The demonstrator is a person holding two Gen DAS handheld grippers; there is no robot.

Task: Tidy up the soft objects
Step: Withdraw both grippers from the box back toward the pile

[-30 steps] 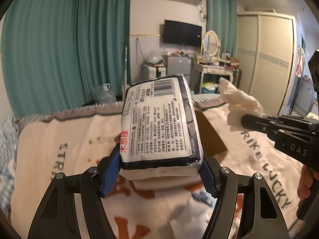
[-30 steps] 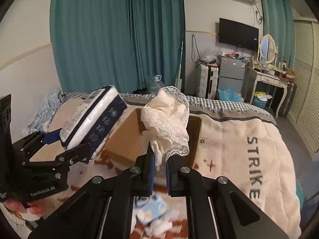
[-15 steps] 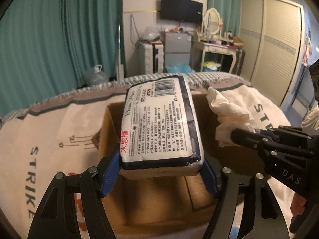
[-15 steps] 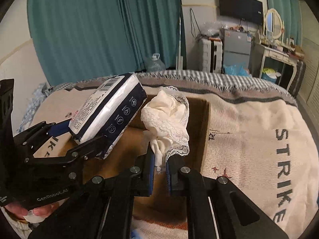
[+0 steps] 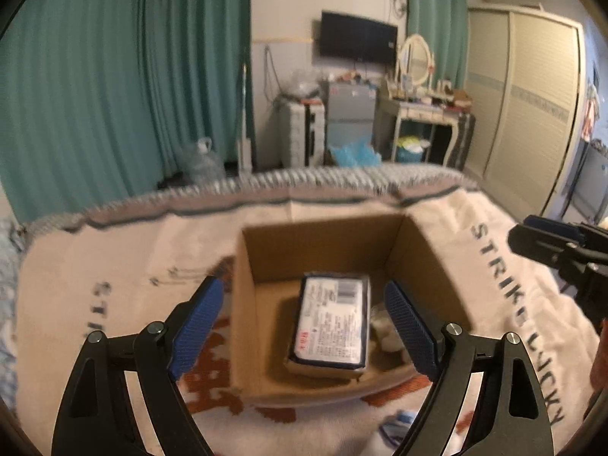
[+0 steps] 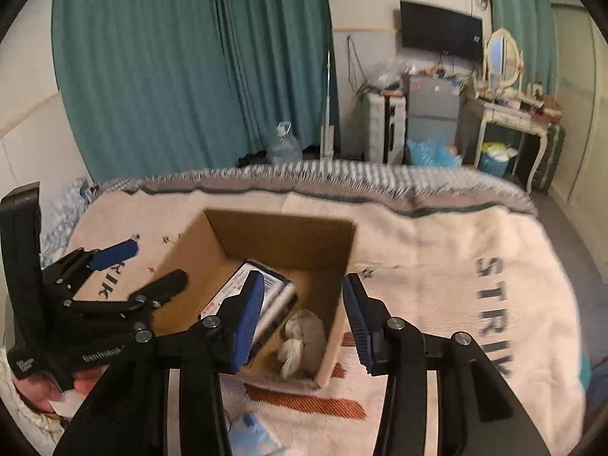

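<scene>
Both loads have dropped: tissue pack [image 5: 330,323] and lace cloth [image 6: 302,336] lie in the cardboard box [image 5: 323,243]; left gripper [image 5: 304,326] and right gripper [image 6: 302,321] gape empty above, and a low sweep could snag its wall.

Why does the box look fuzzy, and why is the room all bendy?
Left wrist view: the cardboard box and tissue pack are smeared by motion blur, and the fisheye lens bows the curtains. Right wrist view: the blanket edge streaks too, and the lace cloth sits in dim shadow.
</scene>
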